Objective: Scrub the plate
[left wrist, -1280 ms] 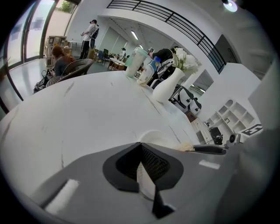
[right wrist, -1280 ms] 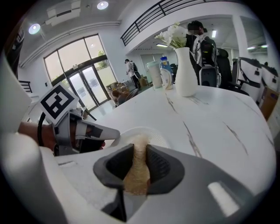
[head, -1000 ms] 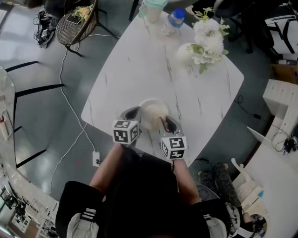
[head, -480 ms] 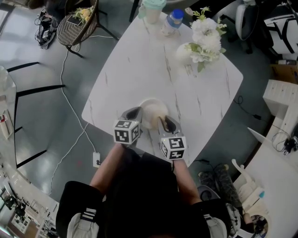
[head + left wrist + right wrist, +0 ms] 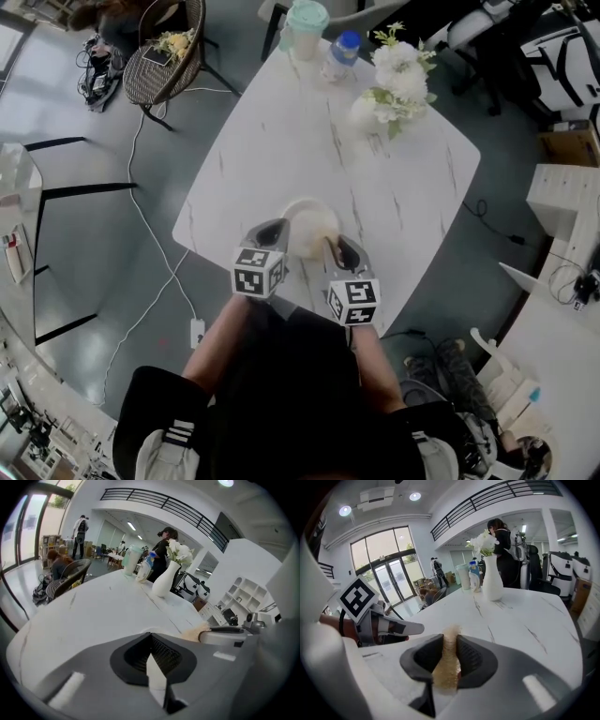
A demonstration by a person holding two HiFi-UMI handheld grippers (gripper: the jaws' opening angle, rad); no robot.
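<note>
- From the head view, the plate (image 5: 309, 223) sits at the near edge of the white table (image 5: 309, 141), with the left gripper (image 5: 272, 231) at its left rim and the right gripper (image 5: 336, 249) at its right; what each one holds is hard to make out here.
- The left gripper view settles it: the fingers are pressed together on the plate's thin white rim.
- The right gripper view shows its fingers clamped on a tan sponge (image 5: 446, 667).
- Only the head view shows the chair (image 5: 164, 56) on the floor; the vase (image 5: 367, 111), cup (image 5: 305, 23) and bottle (image 5: 342, 52) stand at the far edge.
</note>
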